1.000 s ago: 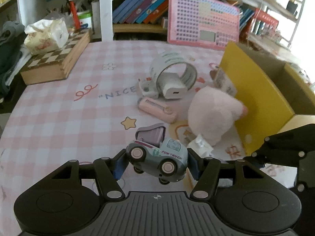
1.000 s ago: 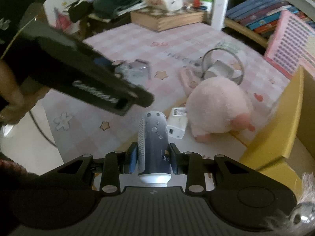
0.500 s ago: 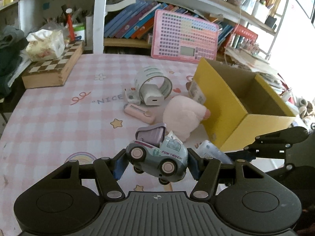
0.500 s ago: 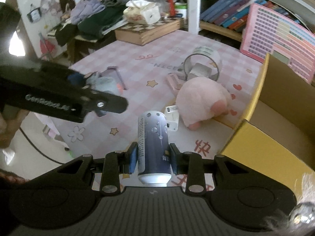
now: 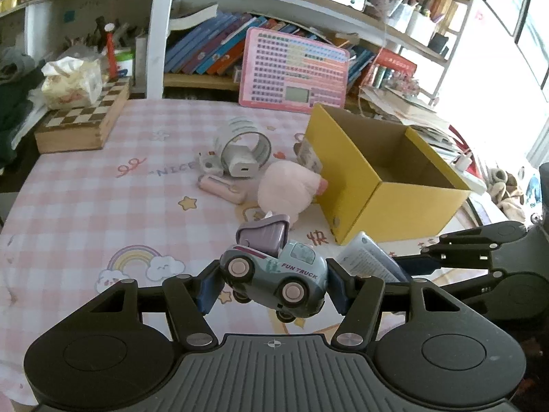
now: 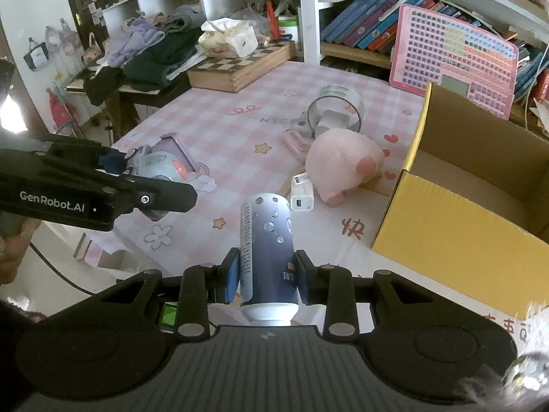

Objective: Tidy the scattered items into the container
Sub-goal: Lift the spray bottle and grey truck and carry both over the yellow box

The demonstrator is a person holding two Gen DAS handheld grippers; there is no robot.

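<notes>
My left gripper [image 5: 272, 286] is shut on a grey-blue toy truck [image 5: 274, 279] and holds it above the pink checked table, left of the open yellow box [image 5: 391, 202]. My right gripper [image 6: 267, 273] is shut on a dark blue can [image 6: 267, 250], held above the table's near edge, left of the box [image 6: 456, 237]. On the table lie a pink plush pig [image 5: 288, 190], a tape roll [image 5: 245, 146] around a white charger [image 5: 242, 166], a pink case [image 5: 223, 189] and a small white charger [image 6: 302, 197].
A wooden chess box [image 5: 85, 120] with a tissue pack [image 5: 70, 80] stands at the back left. A pink toy tablet [image 5: 295, 68] leans on the bookshelf behind. Clothes [image 6: 151, 51] pile on a side table left of the desk.
Both grippers have risen and pulled back from the table with their loads; the box's open inside now shows. The grips have not changed.
</notes>
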